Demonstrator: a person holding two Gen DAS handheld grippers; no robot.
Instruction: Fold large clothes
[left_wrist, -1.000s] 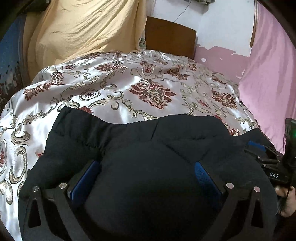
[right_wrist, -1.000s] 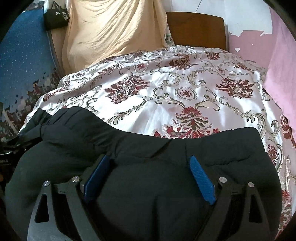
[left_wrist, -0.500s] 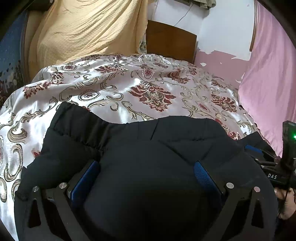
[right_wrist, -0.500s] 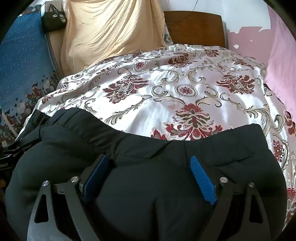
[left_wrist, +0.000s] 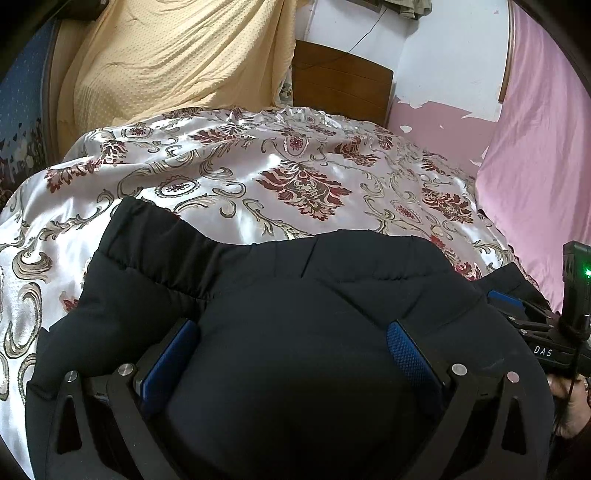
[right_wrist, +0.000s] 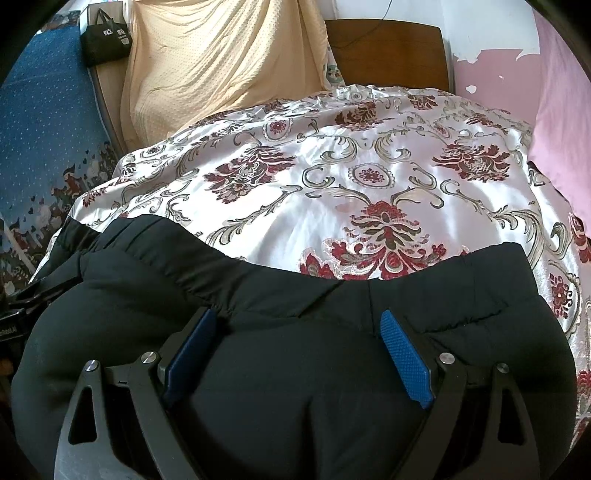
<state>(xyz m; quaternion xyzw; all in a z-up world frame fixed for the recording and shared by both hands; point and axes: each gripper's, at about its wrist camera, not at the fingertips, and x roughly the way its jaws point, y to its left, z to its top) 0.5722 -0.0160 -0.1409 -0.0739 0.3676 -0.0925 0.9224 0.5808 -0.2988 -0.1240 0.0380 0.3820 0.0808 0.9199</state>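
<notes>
Bed (left_wrist: 288, 177) under a satin floral cover fills both views; headboard (right_wrist: 388, 51) and a cream drape (left_wrist: 177, 55) behind. Black padded coat (left_wrist: 295, 332) lies bunched at the near edge, its far hem on the cover. Left gripper (left_wrist: 291, 350) and right gripper (right_wrist: 295, 343) each have jaws spread wide, with puffy coat bulging between; whether the pads actually press I cannot tell. Folding looks early: no flat, squared fold shows yet.
</notes>
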